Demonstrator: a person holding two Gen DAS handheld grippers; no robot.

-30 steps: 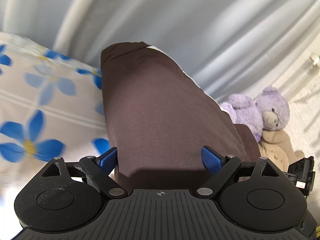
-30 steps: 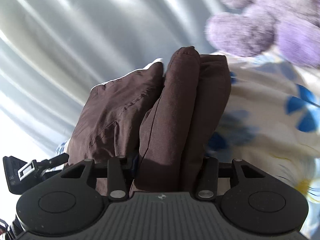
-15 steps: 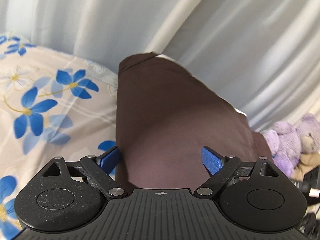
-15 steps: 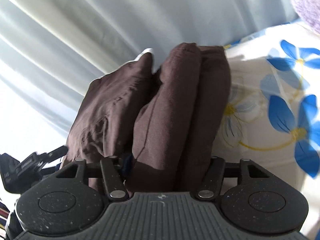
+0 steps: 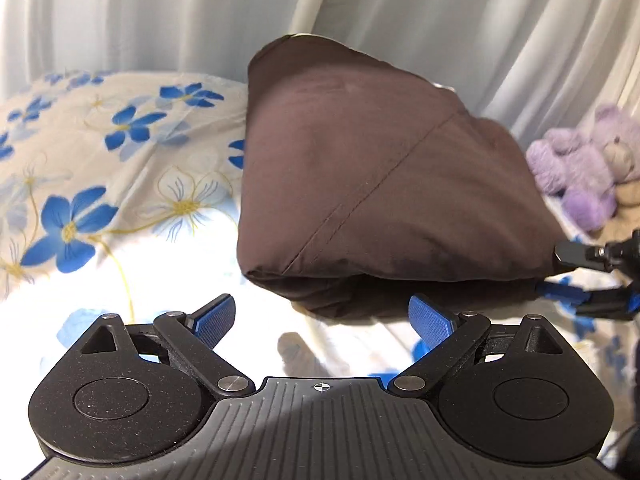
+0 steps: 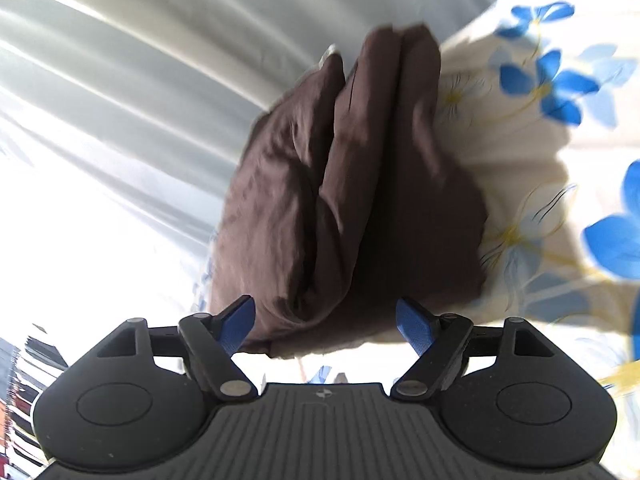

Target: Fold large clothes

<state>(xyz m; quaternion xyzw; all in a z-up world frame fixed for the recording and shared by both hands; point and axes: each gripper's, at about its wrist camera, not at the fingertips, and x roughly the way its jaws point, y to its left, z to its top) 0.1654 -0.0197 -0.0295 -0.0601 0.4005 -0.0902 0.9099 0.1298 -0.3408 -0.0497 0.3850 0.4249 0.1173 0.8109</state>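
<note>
Left wrist view: folded brown garment (image 5: 380,200) lies centre frame on the floral bed (image 5: 100,200).
Both tongs, left (image 5: 324,320) and right (image 6: 326,320), gape wide, empty; pale curtains (image 5: 160,12) hang behind.

A second ago both our tools gripped the garment (image 5: 384,184); now our left tool (image 5: 322,320) has spread wide and pulled back, leaving a gap to the folded bundle on the bed (image 5: 120,184). Our right tool (image 6: 325,322) has also spread, its pads (image 6: 414,326) flanking the near end without clamping.
</note>
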